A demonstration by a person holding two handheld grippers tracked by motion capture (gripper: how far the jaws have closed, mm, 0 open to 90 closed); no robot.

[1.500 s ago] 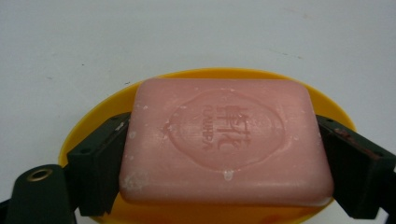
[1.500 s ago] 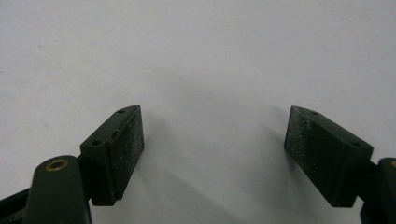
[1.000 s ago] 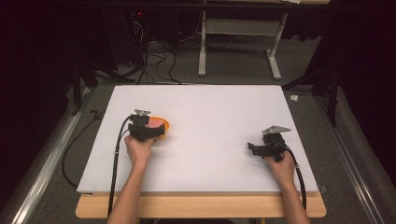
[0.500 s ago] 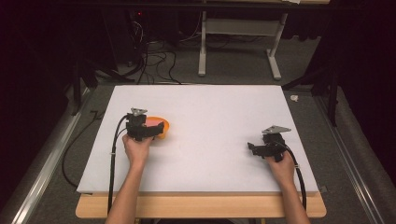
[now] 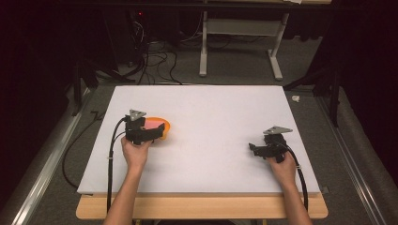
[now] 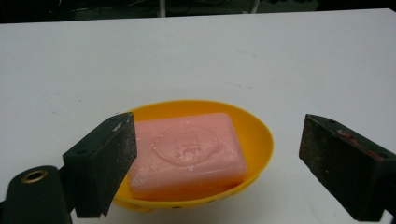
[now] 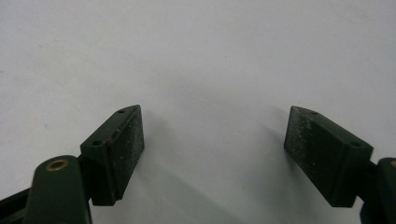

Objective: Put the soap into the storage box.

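The one thing standing on my desk (image 5: 225, 117) is the yellow soap dish (image 6: 252, 135) with its pink soap bar (image 6: 187, 151). My left gripper (image 5: 159, 131) sits right at the dish with jaws spread wide: one jaw is close against the bar's side, the other stands clear beyond the dish's rim, with bare white surface between. Behind the dish the desk runs bare to its far edge. Well away from the dish, my right gripper (image 5: 256, 150) has its jaws wide apart over plain white surface, nothing between them. Between that gripper and the dish the desk lies bare.
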